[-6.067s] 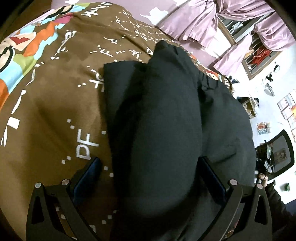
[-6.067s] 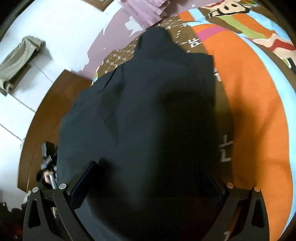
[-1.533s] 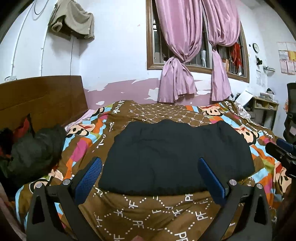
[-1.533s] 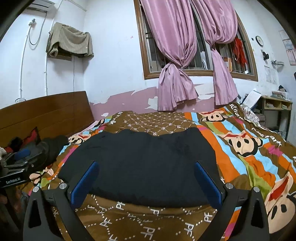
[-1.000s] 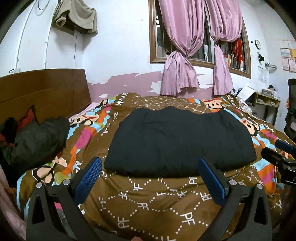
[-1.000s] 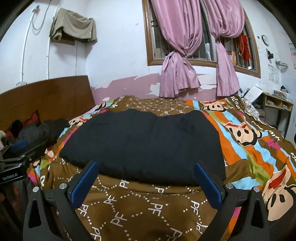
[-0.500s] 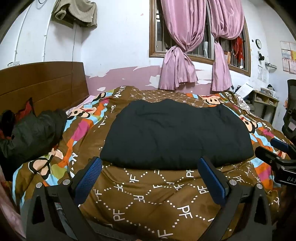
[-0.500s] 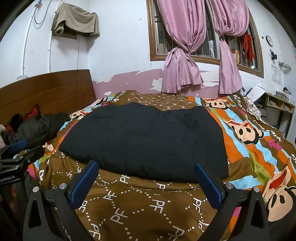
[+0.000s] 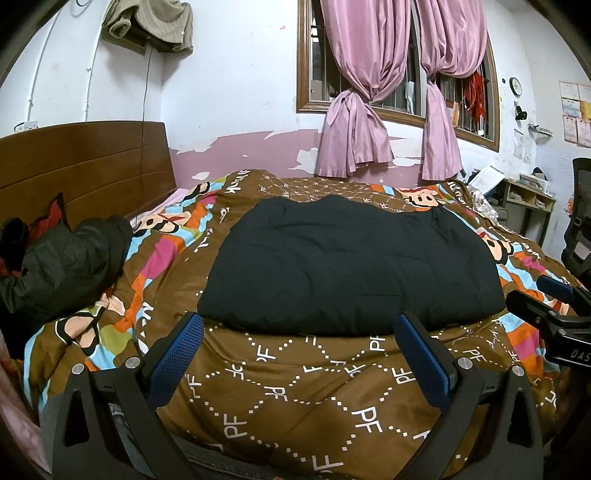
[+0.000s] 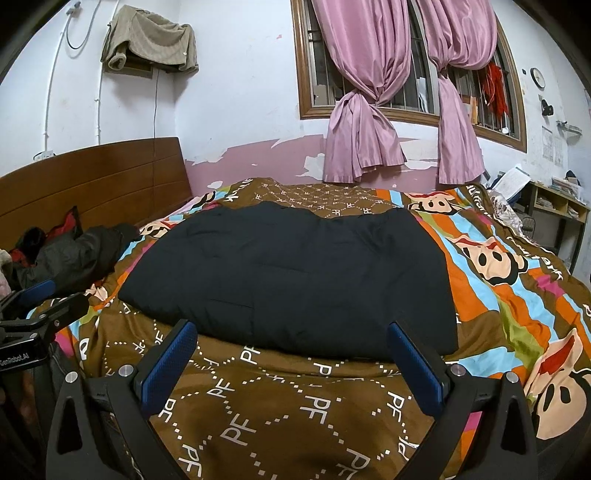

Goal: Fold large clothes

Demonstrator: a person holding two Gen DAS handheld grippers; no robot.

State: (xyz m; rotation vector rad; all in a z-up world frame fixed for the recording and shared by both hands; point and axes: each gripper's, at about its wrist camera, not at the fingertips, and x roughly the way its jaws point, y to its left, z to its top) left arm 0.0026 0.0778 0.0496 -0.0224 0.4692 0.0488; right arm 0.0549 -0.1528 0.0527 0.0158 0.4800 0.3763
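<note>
- Left wrist view: left claw (image 9: 299, 334) with 2 blue-padded fingers (image 9: 177, 356) spread wide, holding nothing, poised above the near edge of the bed.
- Black garment (image 9: 351, 266): folded into a broad padded rectangle, lying flat in the middle of the bedspread (image 9: 295, 398), beyond the fingertips and apart from them.
- Bedspread: brown with white "PF" lettering and dotted diamonds, bordered by bright cartoon stripes.
- Dark jacket (image 9: 62, 266): heaped at the left of the bed, just beside the wooden headboard (image 9: 85, 166), well apart from the black garment.
- Right claw (image 9: 546, 302): visible at the right edge of this view, off the right end of the garment.
- Background: pink curtains (image 9: 354, 110) knotted at a wooden-framed window; a beige cloth (image 9: 151, 22) draped high on the white wall; a shelf unit (image 9: 528, 206) and a black mesh chair (image 9: 580, 221) at far right.
- Right wrist view: right claw (image 10: 291, 334) likewise spread wide and empty, its blue pads (image 10: 413, 369) near the garment's front edge, not touching it.
- Black garment (image 10: 295, 273): same flat fold, near edge running across between the 2 fingers.
- Left claw (image 10: 37, 306): at the left edge, near the dark jacket (image 10: 77, 254).
- Bedspread (image 10: 280, 413): cartoon figures along the right side.
</note>
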